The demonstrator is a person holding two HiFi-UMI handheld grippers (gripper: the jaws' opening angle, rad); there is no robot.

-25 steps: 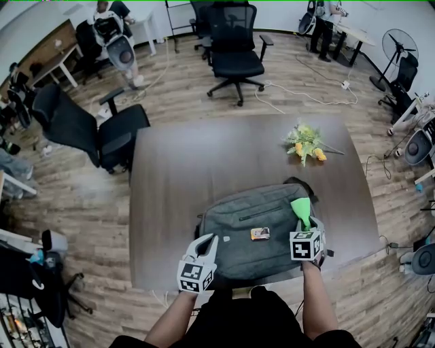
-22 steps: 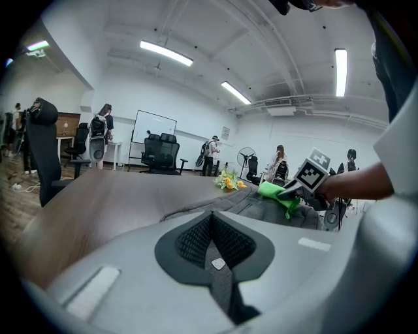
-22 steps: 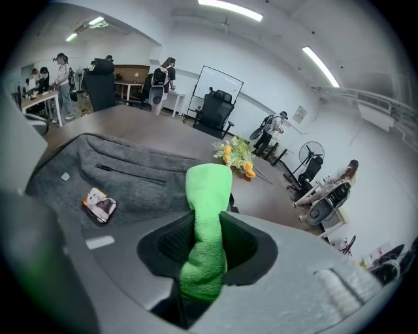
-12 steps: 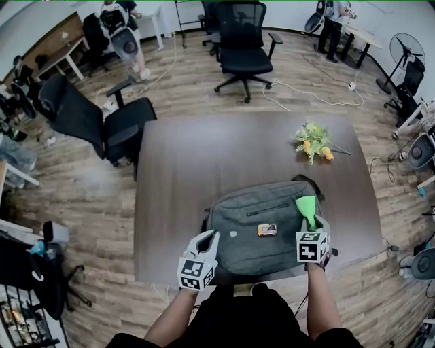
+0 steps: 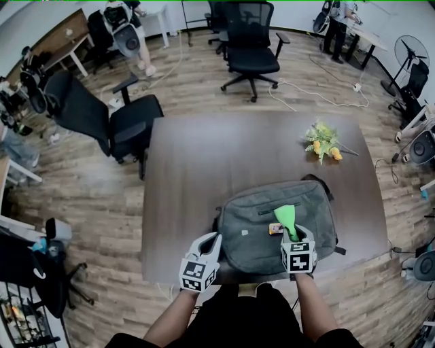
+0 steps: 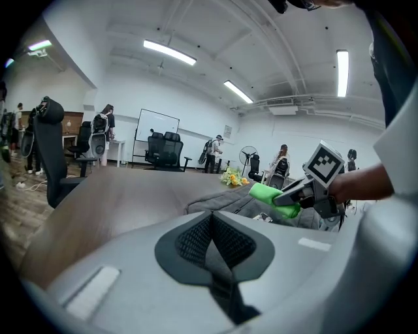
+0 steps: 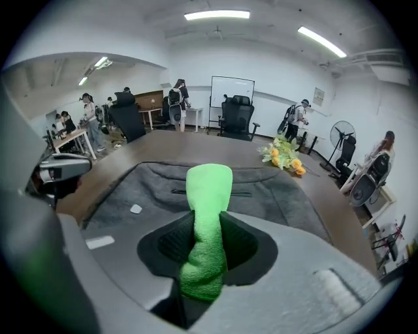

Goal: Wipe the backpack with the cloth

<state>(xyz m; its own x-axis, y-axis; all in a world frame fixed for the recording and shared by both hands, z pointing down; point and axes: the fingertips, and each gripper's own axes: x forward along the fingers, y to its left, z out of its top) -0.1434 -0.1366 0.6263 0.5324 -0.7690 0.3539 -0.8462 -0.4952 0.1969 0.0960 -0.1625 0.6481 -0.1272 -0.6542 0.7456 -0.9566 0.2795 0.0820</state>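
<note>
You get bright, even light from ceiling strips [image 7: 217, 14], with soft shadows. Edges bulge and darken; the left gripper [image 6: 211, 225] blurs close up.

The head view looks steeply down on the table [image 5: 204, 163] from above. Both gripper views sit low and close by the backpack [image 5: 251, 221], facing across it; all three share the flowers [image 5: 325, 143].

Beyond the backpack [image 5: 258, 231], which fills the near edge in front of me, my table [image 5: 204, 156] lies bare across its middle and left, with open room to reach through. The flowers [image 5: 323, 141] block the far right corner. A black chair [image 5: 102, 126] stands just beside the far left corner.
</note>
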